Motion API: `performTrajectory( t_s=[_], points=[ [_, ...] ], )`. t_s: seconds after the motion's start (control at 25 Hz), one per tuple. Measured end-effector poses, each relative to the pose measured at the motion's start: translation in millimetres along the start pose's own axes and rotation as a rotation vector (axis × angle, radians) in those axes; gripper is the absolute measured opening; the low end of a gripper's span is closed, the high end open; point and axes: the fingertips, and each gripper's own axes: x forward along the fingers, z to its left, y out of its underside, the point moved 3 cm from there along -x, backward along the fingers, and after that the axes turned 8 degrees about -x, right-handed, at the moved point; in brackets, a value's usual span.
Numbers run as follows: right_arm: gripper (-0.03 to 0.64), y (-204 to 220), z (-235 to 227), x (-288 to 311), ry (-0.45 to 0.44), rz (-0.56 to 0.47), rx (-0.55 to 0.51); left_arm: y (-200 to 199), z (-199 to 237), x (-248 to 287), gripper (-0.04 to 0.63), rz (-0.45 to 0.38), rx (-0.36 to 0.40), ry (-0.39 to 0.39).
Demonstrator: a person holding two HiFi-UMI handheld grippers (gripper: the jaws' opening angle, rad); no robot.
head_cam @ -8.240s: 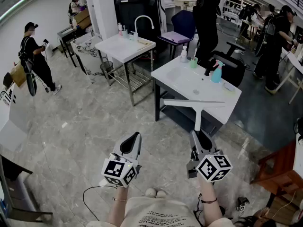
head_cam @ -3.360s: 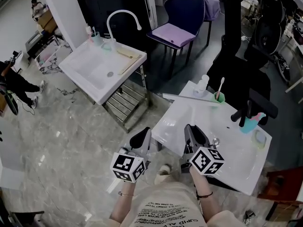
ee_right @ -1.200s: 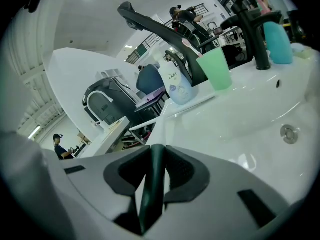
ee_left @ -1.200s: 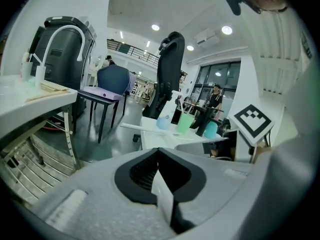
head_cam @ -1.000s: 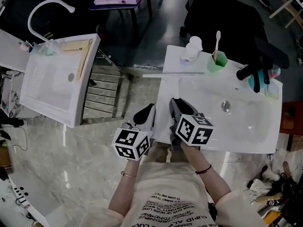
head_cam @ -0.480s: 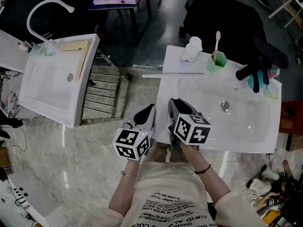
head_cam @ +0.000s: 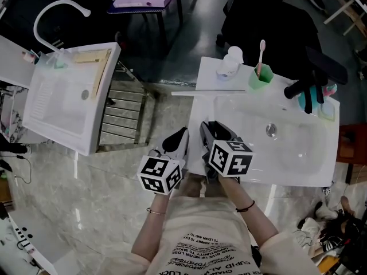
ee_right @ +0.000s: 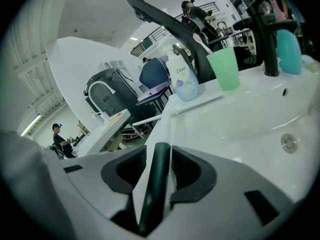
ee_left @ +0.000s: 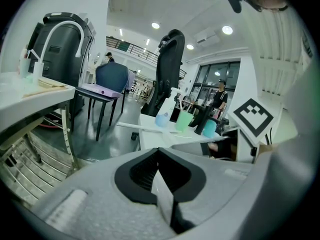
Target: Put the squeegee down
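As its jaws have just been opening, right gripper (head_cam: 211, 126) stands slack around the squeegee (head_cam: 218, 90) handle, pads not pressing. Squeegee: lying along the counter's (head_cam: 269, 173) left edge, blade across the far-left corner, overhanging that edge. Left gripper (ee_left: 159, 151): jaws together, empty, beside the near-left corner.
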Motion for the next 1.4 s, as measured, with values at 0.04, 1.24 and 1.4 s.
performTrajectory(
  t_s=[0.04, 1.24, 1.4],
  points=[
    [0.143, 0.0, 0.4, -0.3, -0.005, 0.001, 0.002, -0.5, -0.4, 0.0, 0.021, -0.002, 0.001, 0.000],
    [0.006, -63.5, -13.5, -78.2, -0.126, -0.249, -0.131, -54.1, -60.2, -9.0, 0.021, -0.126, 0.156, 0.095],
    [0.006, -72.2, -21.2, -91.7, -0.126, -0.282, -0.141, -62.1, -69.5, -11.1, 0.021, -0.148, 0.182, 0.109]
  ],
)
